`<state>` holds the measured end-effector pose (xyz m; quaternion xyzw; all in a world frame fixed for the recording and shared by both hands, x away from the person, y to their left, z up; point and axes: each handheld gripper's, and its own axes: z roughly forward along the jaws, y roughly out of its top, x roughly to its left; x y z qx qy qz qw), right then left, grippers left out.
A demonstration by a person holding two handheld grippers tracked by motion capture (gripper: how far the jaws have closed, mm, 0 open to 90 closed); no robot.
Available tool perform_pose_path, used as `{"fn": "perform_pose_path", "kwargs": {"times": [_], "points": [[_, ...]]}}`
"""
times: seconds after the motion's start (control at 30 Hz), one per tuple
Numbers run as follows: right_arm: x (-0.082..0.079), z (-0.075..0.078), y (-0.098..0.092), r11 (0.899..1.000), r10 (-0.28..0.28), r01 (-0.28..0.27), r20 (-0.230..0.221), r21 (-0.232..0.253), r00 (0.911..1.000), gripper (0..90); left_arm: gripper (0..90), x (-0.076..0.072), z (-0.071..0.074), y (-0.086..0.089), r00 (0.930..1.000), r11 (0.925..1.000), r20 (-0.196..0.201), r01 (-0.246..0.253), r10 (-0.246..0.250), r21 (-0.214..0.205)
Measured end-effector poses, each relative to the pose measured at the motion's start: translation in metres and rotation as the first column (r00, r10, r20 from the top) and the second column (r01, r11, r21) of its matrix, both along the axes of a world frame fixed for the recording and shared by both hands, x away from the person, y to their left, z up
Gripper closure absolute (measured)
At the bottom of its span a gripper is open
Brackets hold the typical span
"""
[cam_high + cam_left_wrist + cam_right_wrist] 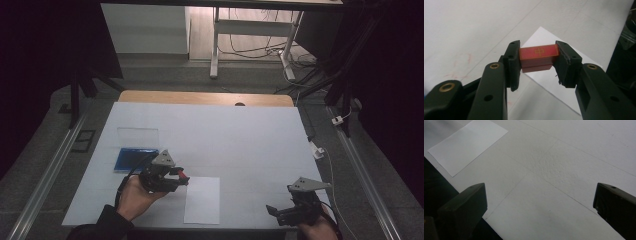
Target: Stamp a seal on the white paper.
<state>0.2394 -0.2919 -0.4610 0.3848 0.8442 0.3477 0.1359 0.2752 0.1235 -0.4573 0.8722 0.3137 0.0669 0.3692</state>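
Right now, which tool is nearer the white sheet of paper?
Left. The left tool hangs at the white sheet of paper's near-left edge; the right tool sits well off to its right.

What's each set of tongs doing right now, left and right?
Left tongs: shut on the red block, above the white sheet.
Right tongs: open, nothing between them, over the table.

High view sits overhead, facing forward and down across the whole table (210,125). Both gripper views ride low and close, sharing the white paper sheet (202,200) (549,82) (466,145).
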Motion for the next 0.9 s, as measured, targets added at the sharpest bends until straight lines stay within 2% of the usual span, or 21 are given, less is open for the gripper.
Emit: {"fn": "perform_pose_path", "kwargs": {"times": [0.4,0.63,0.9], "points": [[0.0,0.0,0.0,1.0,0.001,-0.001,0.0,-0.001,1.0,0.0,57.8,-0.003,-0.006,-0.025,0.9991,0.9992,-0.019,0.039,-0.039,0.006],[0.0,0.0,0.0,1.0,0.0,0.0,-0.002,0.001,1.0,0.0,57.8,-0.006,-0.013,-0.042,0.9974,0.9969,-0.019,0.07,-0.069,0.036],[0.0,0.0,0.0,1.0,0.003,-0.003,-0.002,-0.001,1.0,0.0,57.8,-0.004,-0.024,-0.055,0.9966,0.9954,-0.028,0.079,-0.077,0.054]]}}
